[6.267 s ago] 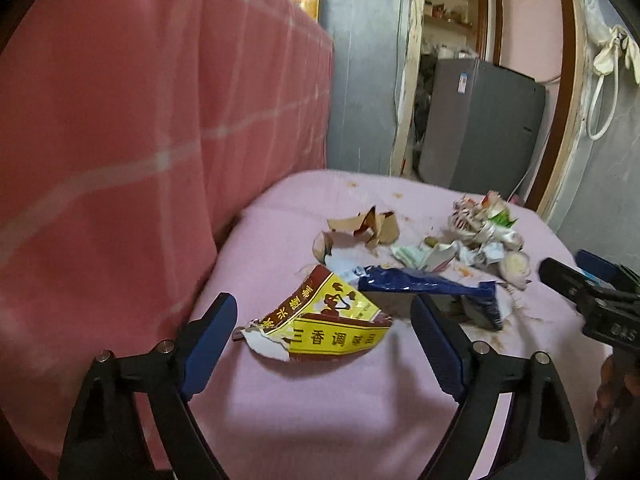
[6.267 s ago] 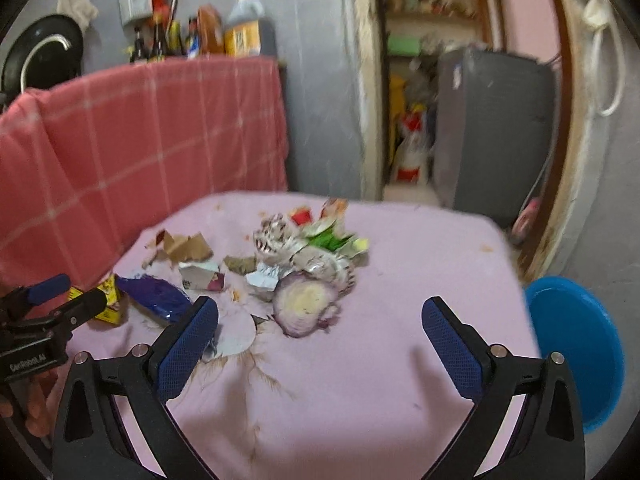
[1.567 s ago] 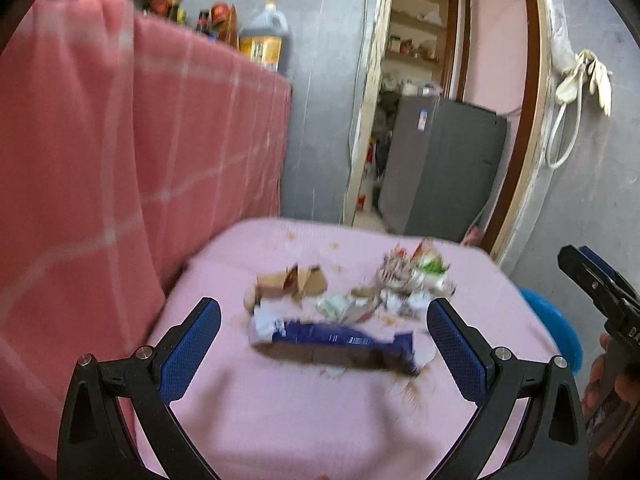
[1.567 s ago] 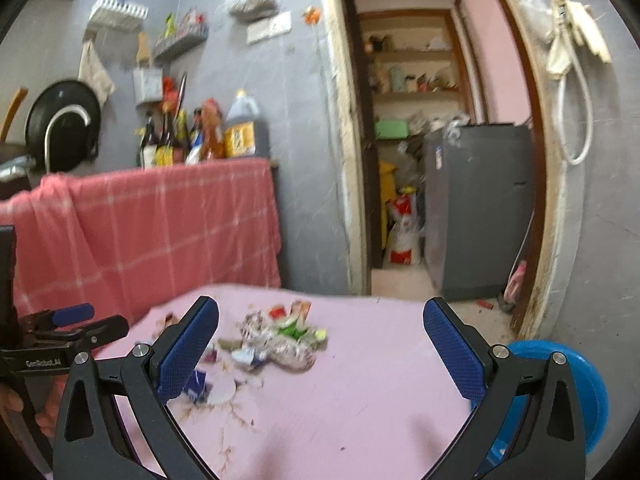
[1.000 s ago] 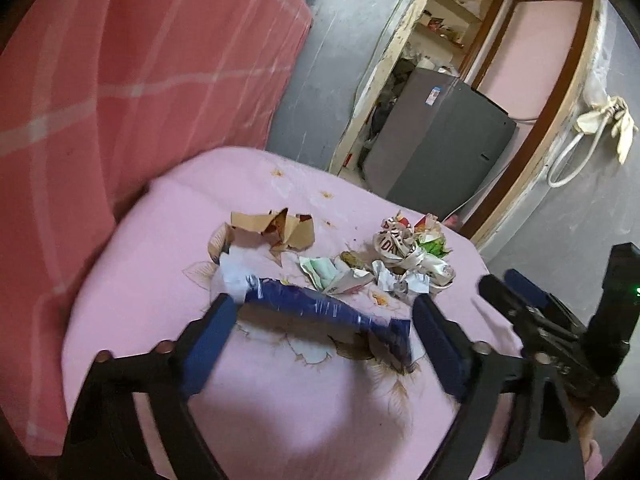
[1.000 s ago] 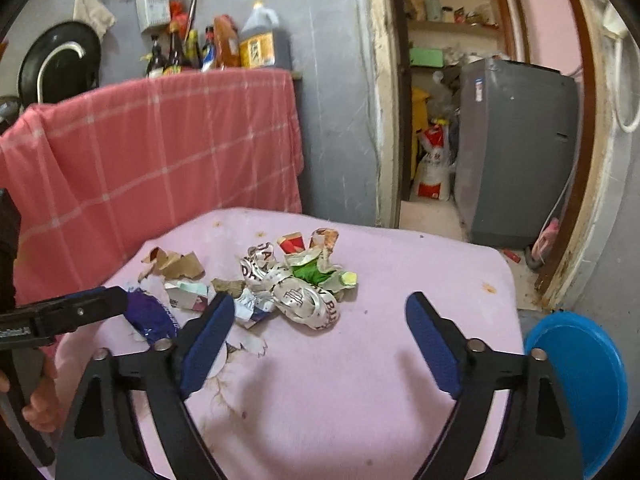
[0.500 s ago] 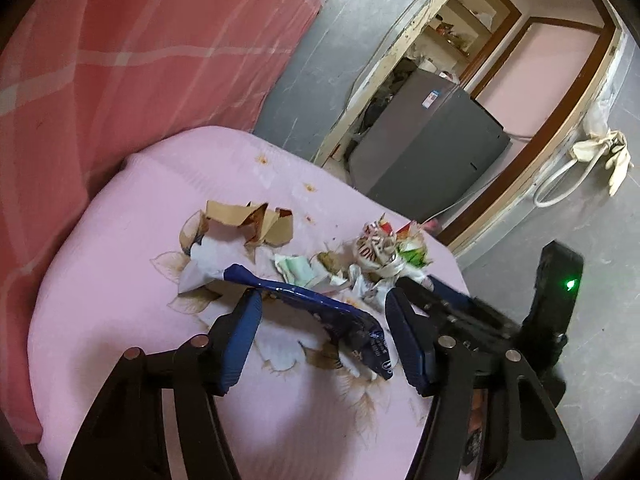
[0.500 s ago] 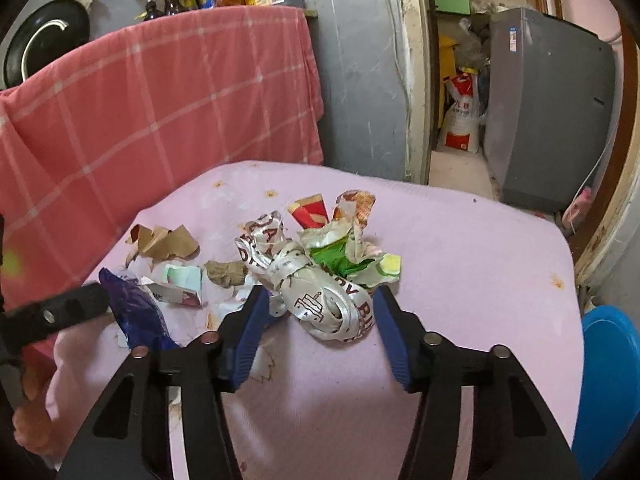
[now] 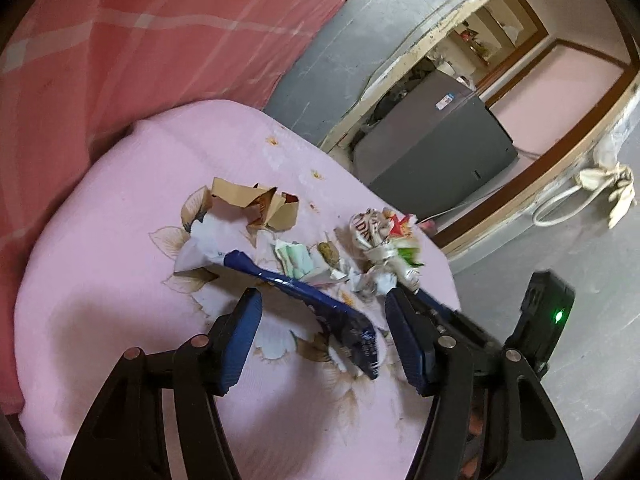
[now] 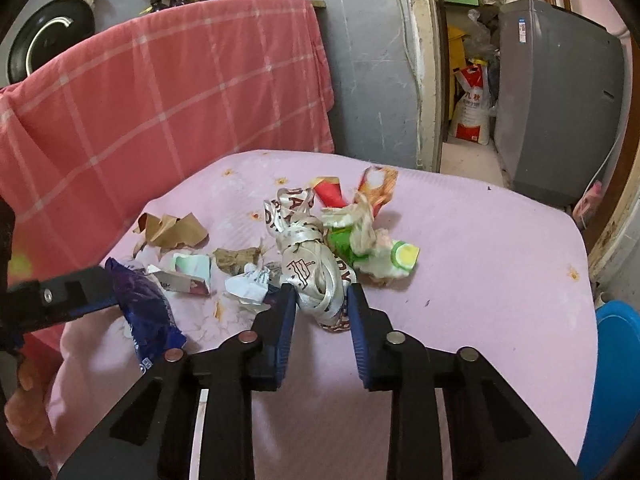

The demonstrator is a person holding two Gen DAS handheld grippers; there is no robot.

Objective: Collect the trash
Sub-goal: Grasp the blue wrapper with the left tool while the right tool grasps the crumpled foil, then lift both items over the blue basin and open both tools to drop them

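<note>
Trash lies on a pink-clothed table. A white printed ribbon wad sits between the pads of my right gripper. Its jaws are closing and both pads touch the wad. A crumpled green and red wrapper lies against the wad's far side. A long dark blue wrapper lies slantwise between the fingers of my left gripper. That gripper is half open and neither pad presses on the wrapper. In the right wrist view the left gripper stands beside the blue wrapper.
Torn brown paper, a small green-white carton piece and white scraps lie behind the blue wrapper. A red checked cloth hangs behind the table. A blue bin stands low at the right. A grey cabinet is beyond.
The right gripper came down onto the ribbon wad and its jaws narrowed around it. The left gripper rolled and narrowed around the blue wrapper. A yellow packet and an onion half are gone.
</note>
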